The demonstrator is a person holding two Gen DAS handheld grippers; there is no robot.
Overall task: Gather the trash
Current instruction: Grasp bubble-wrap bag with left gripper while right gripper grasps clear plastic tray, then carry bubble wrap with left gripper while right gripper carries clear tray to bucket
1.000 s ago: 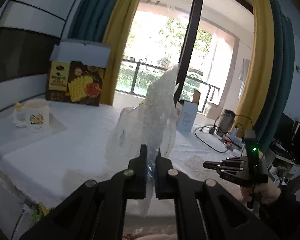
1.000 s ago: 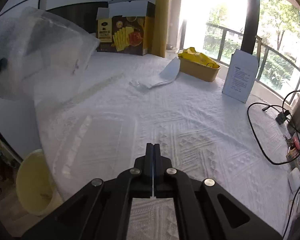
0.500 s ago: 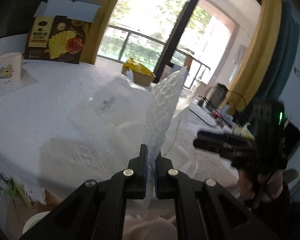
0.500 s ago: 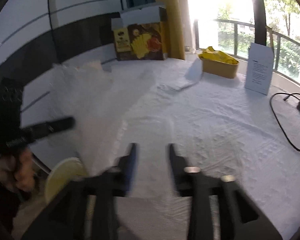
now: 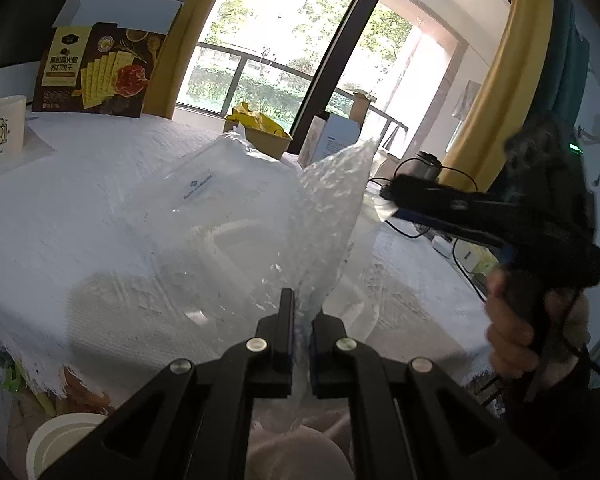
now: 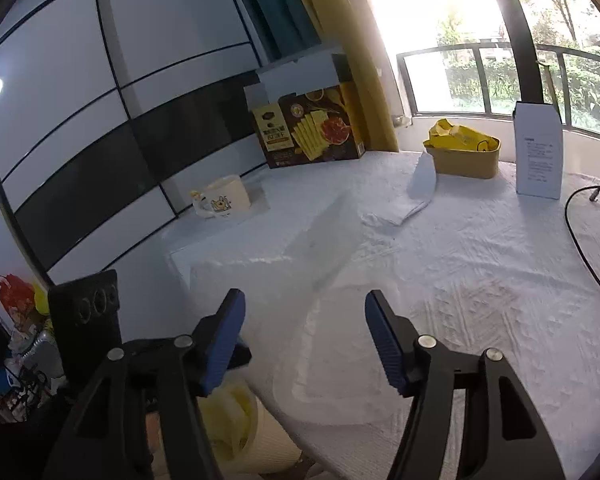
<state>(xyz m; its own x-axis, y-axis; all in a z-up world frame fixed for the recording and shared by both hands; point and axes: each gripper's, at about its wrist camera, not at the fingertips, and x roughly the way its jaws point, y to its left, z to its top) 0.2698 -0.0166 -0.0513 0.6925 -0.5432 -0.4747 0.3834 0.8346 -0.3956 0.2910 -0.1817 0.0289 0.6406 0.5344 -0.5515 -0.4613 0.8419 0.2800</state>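
Observation:
My left gripper (image 5: 301,312) is shut on a clear bubble-wrap bag (image 5: 332,216), which stands up above the table's near edge. A clear plastic bag with small print (image 5: 220,196) hangs behind it. The right gripper (image 5: 396,196) shows at the right of the left wrist view, beside the bag's upper edge. In the right wrist view my right gripper (image 6: 305,336) is open, with the translucent plastic (image 6: 324,248) between and beyond its blue pads (image 6: 384,340). A cream waste bin (image 6: 244,436) stands on the floor below the table edge; it also shows in the left wrist view (image 5: 60,440).
The table has a white textured cloth (image 6: 480,280). On it stand a cracker box (image 6: 312,128), a cartoon mug (image 6: 222,200), a yellow basket (image 6: 466,158), a white card (image 6: 538,152), a crumpled white wrapper (image 6: 404,200) and black cables (image 6: 580,248).
My right gripper opened wide from shut and swung left toward the plastic held by my left gripper. The left gripper kept hold of the bag and lowered toward the table edge.

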